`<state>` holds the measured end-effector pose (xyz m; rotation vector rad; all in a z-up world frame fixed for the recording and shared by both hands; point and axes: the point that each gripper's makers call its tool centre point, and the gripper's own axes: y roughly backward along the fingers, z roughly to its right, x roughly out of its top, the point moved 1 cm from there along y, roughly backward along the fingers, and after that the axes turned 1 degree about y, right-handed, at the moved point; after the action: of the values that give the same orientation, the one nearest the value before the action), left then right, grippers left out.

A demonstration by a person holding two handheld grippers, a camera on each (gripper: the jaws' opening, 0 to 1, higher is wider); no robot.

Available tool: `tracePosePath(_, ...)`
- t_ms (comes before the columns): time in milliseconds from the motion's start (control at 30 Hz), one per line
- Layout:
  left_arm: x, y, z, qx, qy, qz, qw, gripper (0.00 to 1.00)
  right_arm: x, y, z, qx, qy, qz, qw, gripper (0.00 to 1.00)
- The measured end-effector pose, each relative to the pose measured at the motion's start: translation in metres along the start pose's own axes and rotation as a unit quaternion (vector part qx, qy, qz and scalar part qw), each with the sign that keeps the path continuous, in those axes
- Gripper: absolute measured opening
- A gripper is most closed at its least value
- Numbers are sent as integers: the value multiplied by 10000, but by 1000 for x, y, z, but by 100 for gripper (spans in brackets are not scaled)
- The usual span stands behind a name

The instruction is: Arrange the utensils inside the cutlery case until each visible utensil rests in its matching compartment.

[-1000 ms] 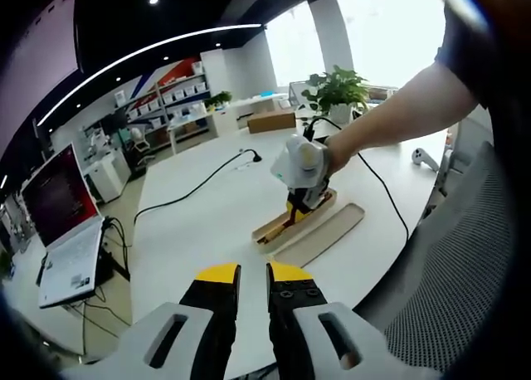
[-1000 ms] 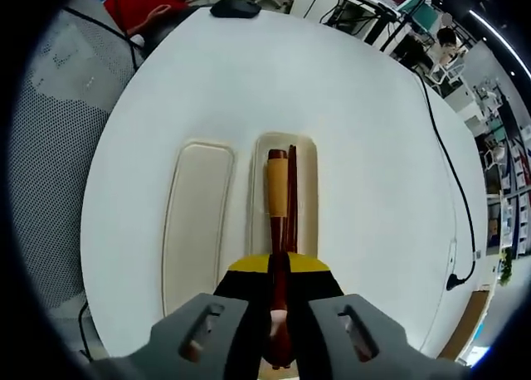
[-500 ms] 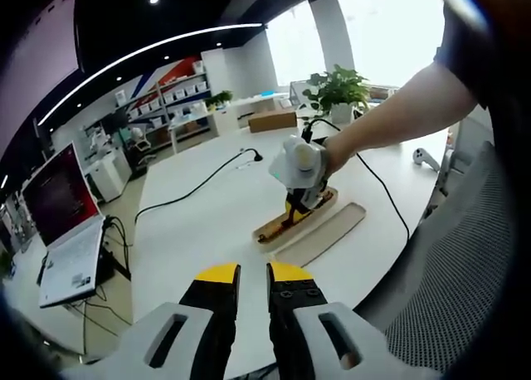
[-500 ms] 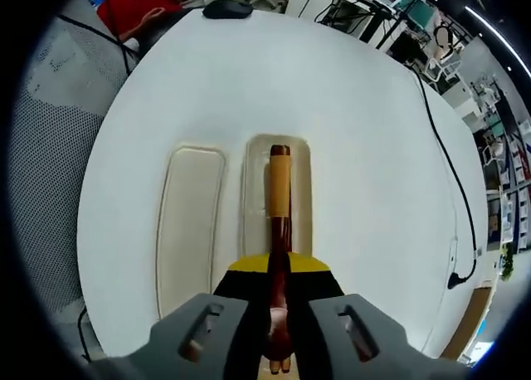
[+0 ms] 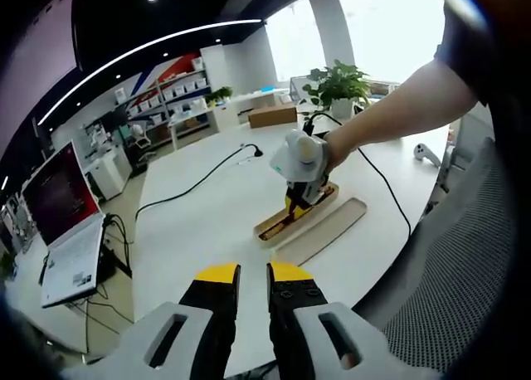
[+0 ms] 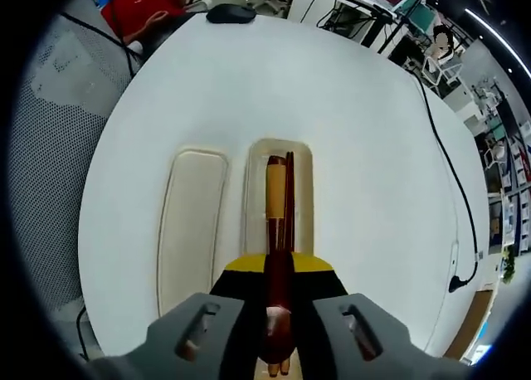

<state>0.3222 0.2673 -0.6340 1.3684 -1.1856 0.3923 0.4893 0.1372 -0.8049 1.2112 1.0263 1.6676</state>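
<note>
Utensils (image 6: 277, 199) in case (image 6: 304, 189) — lid (image 6: 191, 222) alongside

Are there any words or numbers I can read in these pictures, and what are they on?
No words or numbers can be read.
Laptop: its red screen is too blurred to read.
Shelves at the back of the room: the boxes are too small to read.
Cutlery case and the utensils in the right gripper: no printing shows.

left hand-held gripper (image 5: 253, 274): jaws nearly closed, apparently empty | right hand-held gripper (image 6: 278, 265): clamped, arm (image 5: 398, 106) outstretched
</note>
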Motion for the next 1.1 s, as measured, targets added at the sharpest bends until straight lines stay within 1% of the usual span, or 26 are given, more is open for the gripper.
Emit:
tracePosePath(100, 0, 0, 0, -2, -25, -17, 10000, 13, 2, 7, 2, -60, -55, 78, 9999, 6)
tracePosePath(200, 0, -1, 1, -9, -38, -26, 10000, 13, 2, 12, 4, -135, -123, 168, 9997, 9)
tracePosePath(267, 0, 0, 0, 4, -36, -25, 10000, 13, 0, 17, 5, -199, -186, 197, 9994, 10)
tracePosePath(300, 0, 0, -1, 16, -33, -11, 10000, 13, -2, 19, 6, -263, -214, 204, 9992, 10)
tracePosePath(333, 0, 0, -1, 22, -32, -3, 10000, 13, -3, 23, 12, -474, -246, 283, 9982, 10)
tracePosePath(367, 0, 0, -1, 18, -29, -1, 10000, 13, -4, 26, 15, -594, -284, 336, 9973, 10)
tracePosePath(467, 0, -1, 0, -4, -74, -21, 10000, 14, -13, 37, 21, -777, -478, 412, 9950, 13)
tracePosePath(633, -3, -2, 5, -100, -170, -94, 9998, 14, -28, 55, 27, -1056, -743, 477, 9905, 13)
tracePosePath(667, -3, -3, 5, -117, -181, -116, 9997, 14, -32, 61, 30, -1217, -792, 526, 9880, 13)
tracePosePath(700, -4, -3, 6, -124, -187, -130, 9997, 14, -35, 64, 30, -1257, -779, 554, 9875, 13)
tracePosePath(733, -4, -3, 6, -128, -197, -134, 9996, 14, -40, 69, 32, -1364, -888, 571, 9850, 12)
tracePosePath(800, -4, -3, 6, -137, -208, -122, 9996, 14, -48, 75, 32, -1393, -1042, 597, 9829, 12)
tracePosePath(900, -4, -3, 8, -173, -249, -130, 9995, 14, -62, 85, 32, -1541, -1231, 608, 9785, 13)
tracePosePath(1100, -3, -2, 9, -186, -335, -92, 9992, 16, -84, 102, 24, -1710, -1577, 694, 9701, 13)
